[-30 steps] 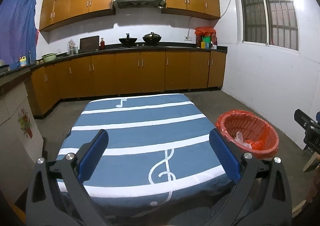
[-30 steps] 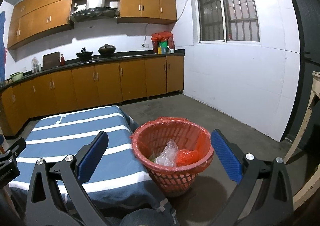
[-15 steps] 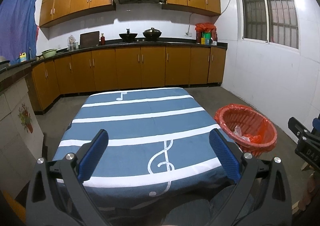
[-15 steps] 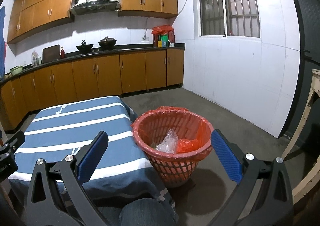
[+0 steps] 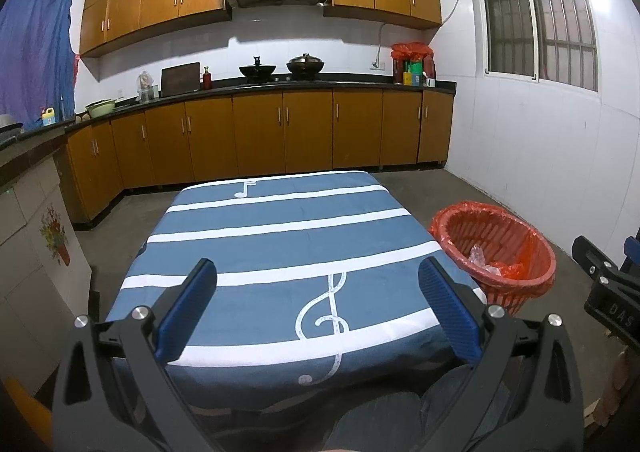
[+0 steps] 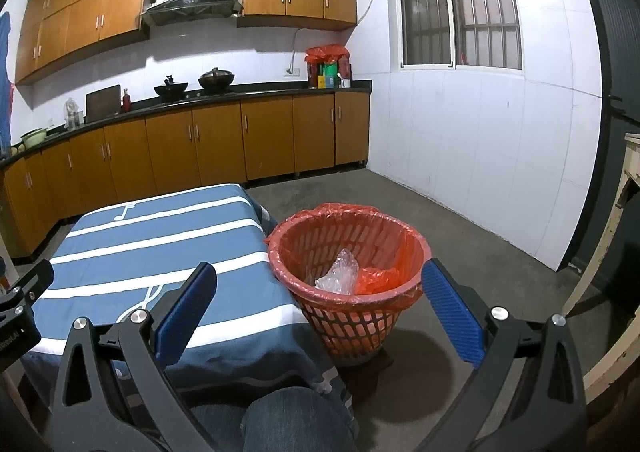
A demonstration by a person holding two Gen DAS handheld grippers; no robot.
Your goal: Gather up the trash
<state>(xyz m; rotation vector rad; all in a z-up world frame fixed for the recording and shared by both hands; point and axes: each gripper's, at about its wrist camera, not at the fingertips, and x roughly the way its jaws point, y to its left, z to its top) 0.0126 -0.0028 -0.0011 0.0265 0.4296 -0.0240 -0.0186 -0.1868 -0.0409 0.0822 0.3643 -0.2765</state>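
A red mesh trash basket (image 6: 352,316) with a red liner stands on the floor right of the table; clear plastic trash (image 6: 338,276) and red plastic lie inside it. It also shows in the left wrist view (image 5: 516,280). My left gripper (image 5: 318,308) is open and empty above the near edge of the blue striped tablecloth (image 5: 280,236). My right gripper (image 6: 320,310) is open and empty, held near the basket's front side. No loose trash shows on the table.
Wooden kitchen cabinets and a counter (image 5: 304,132) with pots line the far wall. A white wall (image 6: 480,156) stands to the right. A pale wooden frame (image 6: 616,236) is at the far right. My knee (image 6: 288,420) is below.
Both grippers have drawn back and lifted a little, so the table and basket look farther away. Both stay open and empty.
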